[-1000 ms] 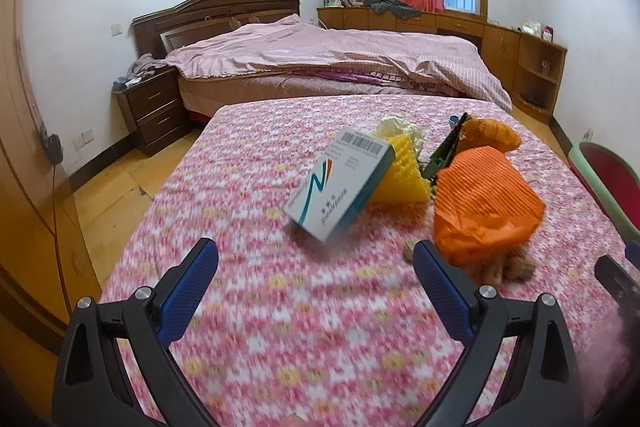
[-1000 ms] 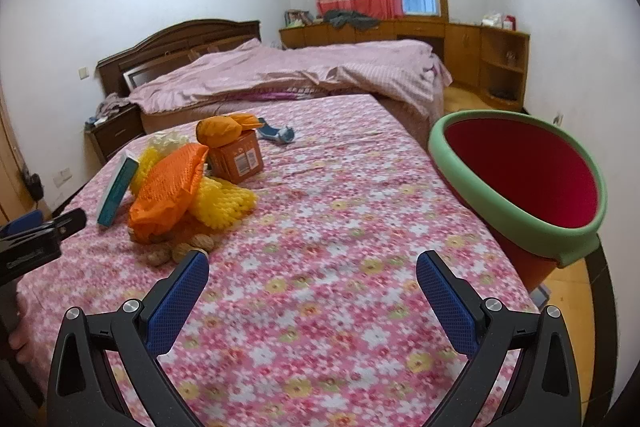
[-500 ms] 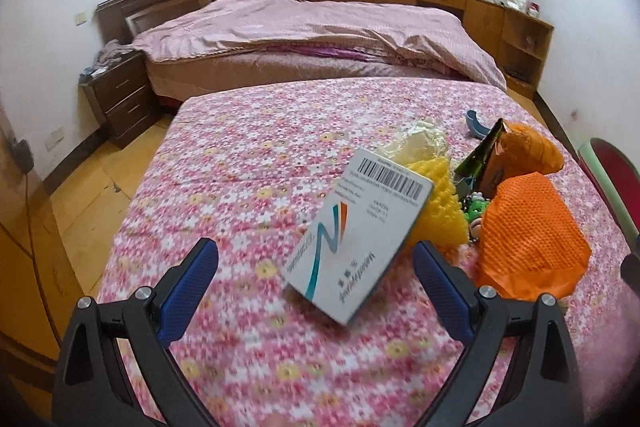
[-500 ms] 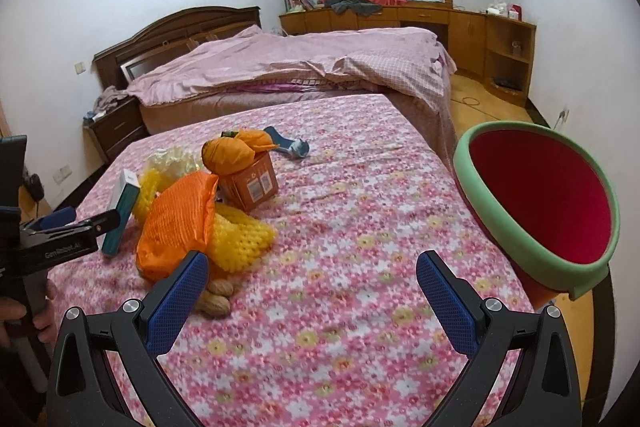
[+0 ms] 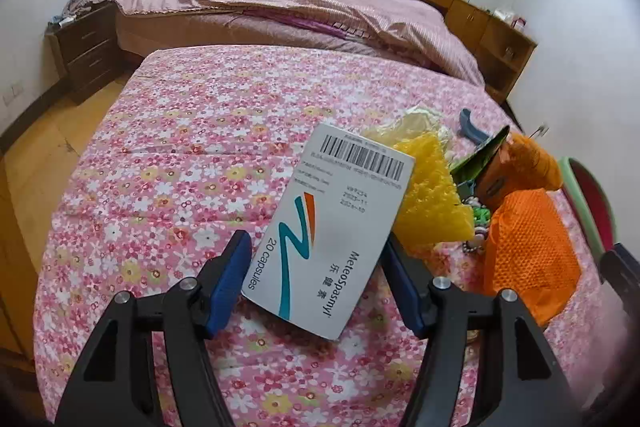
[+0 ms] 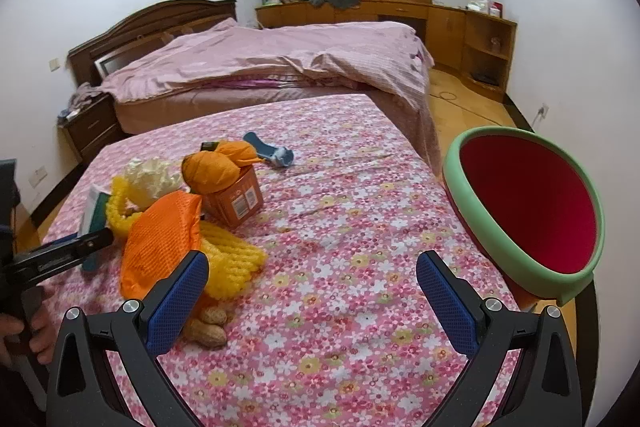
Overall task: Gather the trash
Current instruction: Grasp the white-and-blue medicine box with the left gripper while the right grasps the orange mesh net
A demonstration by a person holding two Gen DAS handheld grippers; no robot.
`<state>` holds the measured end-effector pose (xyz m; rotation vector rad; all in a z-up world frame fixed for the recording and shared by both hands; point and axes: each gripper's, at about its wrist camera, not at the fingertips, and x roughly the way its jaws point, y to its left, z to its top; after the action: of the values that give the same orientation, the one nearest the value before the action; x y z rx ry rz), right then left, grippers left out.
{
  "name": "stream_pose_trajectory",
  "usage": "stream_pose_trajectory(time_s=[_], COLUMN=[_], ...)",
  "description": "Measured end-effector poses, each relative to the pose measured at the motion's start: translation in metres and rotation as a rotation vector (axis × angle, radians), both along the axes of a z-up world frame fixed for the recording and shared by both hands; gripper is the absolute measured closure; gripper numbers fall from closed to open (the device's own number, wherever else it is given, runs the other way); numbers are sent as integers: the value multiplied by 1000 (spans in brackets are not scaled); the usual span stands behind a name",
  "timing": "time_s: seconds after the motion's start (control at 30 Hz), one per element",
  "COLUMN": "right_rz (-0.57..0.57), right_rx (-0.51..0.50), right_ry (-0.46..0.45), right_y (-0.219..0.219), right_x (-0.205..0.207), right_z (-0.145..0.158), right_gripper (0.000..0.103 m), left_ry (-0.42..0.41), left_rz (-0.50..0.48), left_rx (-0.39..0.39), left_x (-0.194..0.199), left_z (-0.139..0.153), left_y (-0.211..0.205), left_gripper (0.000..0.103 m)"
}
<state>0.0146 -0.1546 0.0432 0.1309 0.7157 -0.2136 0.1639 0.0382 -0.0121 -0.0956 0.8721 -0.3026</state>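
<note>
Pink floral-sheeted bed (image 6: 360,227) carries medicine box (image 5: 332,227), yellow foam nets (image 6: 232,259), orange net (image 6: 160,239), orange carton (image 6: 236,199), peanuts (image 6: 206,327), blue tool (image 6: 268,151).

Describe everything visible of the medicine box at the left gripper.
The medicine box is a flat white cardboard carton with a barcode, a teal-and-orange swoosh, and the words "20 capsules" and "MeteoSpasmyl". It stands tilted on the floral cloth, its far end against yellow foam netting. Its near end sits between the blue pads of the left gripper, whose jaws have just been closing; contact is unclear.
</note>
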Motion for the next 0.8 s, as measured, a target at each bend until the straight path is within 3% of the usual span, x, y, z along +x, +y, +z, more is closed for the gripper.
stream_pose_trajectory(time_s=[0.3, 0.57, 0.6, 0.67, 0.7, 0.73, 0.8], right_rz=[49, 186, 205, 237, 258, 272, 303], right_rx=[66, 108, 104, 99, 103, 111, 116], right_ry=[0, 62, 75, 97, 116, 127, 140], right_y=[7, 33, 37, 45, 50, 52, 58], right_x=[7, 30, 35, 45, 51, 55, 60], right_z=[7, 10, 8, 3, -1, -3, -7], right_gripper=[0, 1, 4, 20, 24, 29, 38], left_ry=[9, -6, -11, -18, -18, -12, 0], left_rz=[12, 73, 82, 99, 107, 116, 128], left_rx=[-53, -137, -142, -144, -143, -140, -140], left_x=[-2, -23, -27, -36, -39, -41, -44], left_z=[0, 20, 23, 27, 29, 30, 30], left_y=[15, 47, 51, 58, 62, 61, 64], left_gripper=[37, 43, 44, 50, 64, 69, 69])
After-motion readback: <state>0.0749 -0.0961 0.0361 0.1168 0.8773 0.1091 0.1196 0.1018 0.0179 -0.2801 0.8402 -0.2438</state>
